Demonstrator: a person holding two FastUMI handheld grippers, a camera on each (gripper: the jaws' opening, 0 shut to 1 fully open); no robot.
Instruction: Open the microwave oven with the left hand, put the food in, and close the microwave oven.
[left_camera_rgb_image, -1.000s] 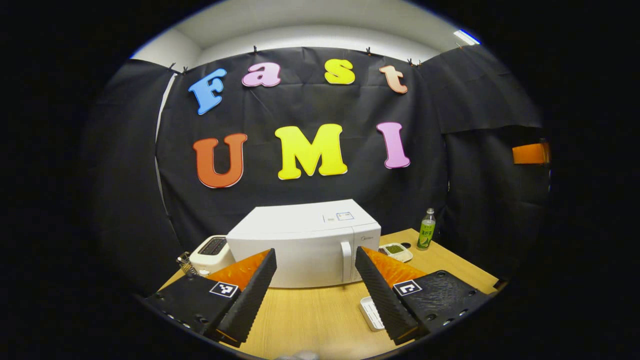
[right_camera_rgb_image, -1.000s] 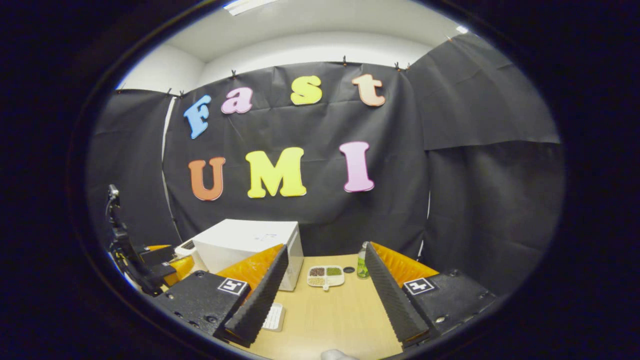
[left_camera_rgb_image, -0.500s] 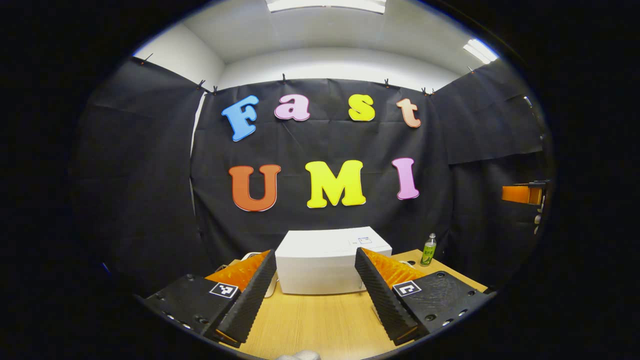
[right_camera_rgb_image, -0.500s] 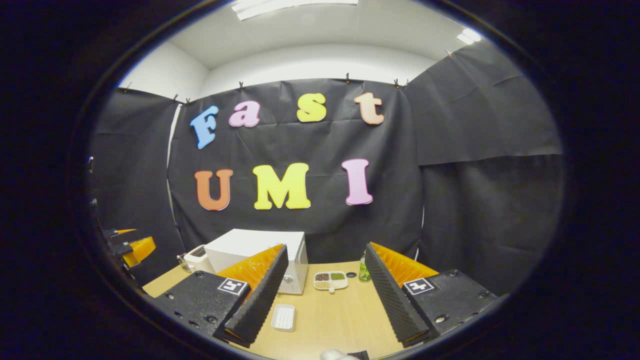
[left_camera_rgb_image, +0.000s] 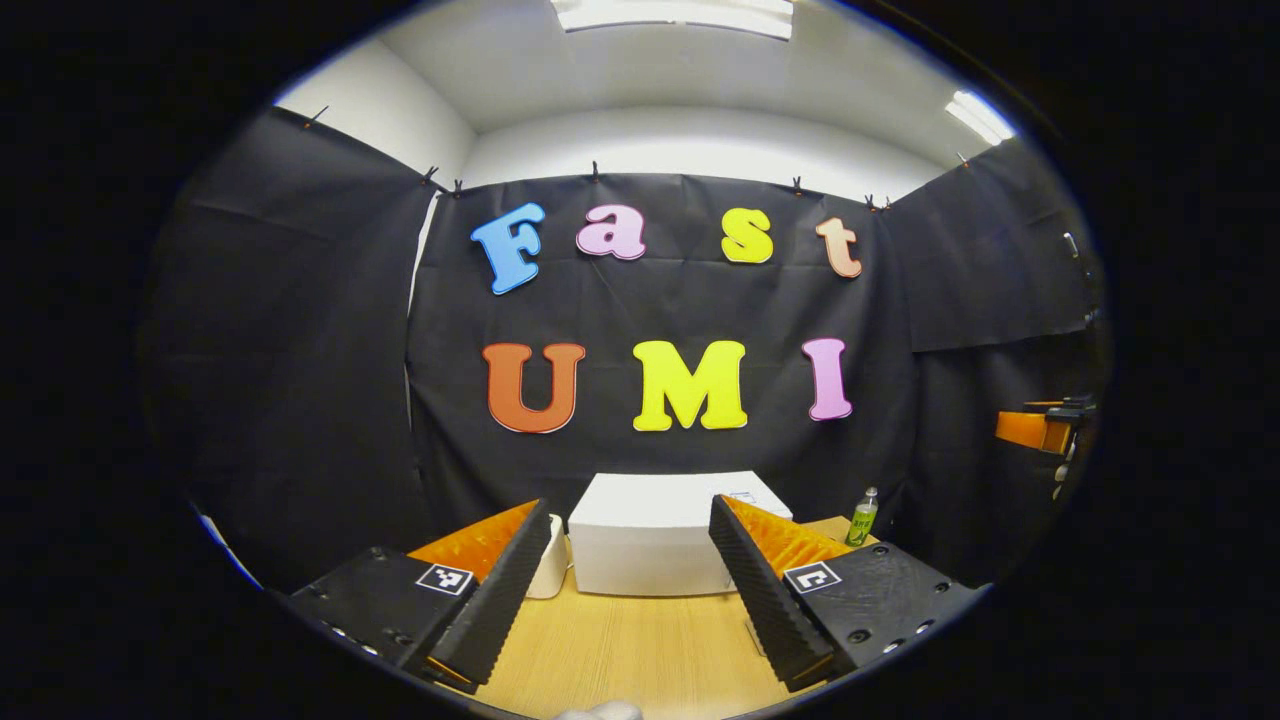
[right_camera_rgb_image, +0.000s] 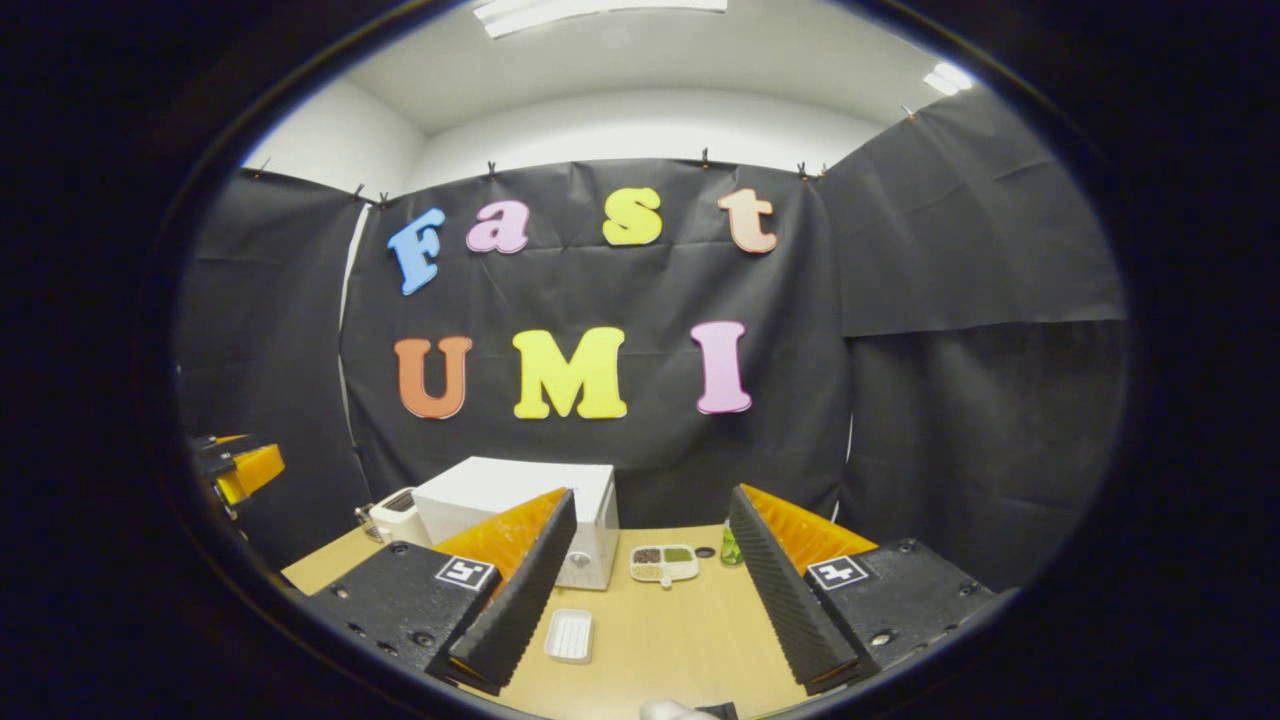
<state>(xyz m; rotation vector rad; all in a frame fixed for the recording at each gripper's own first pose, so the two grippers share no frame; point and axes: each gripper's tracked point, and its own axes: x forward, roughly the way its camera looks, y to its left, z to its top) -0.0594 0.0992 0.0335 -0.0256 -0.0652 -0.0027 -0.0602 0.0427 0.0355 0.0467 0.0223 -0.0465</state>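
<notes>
black cloth walls, wooden table, ceiling lights

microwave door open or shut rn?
Shut. The microwave shows a flat white front flush with its body in the right gripper view; both grippers hang well back from it, open.

A white microwave is sitting on a light wood-grain table. A white ribbed tray is lying there, a green bottle is standing, and a white dish is showing brown, green and beige fillings.
</notes>
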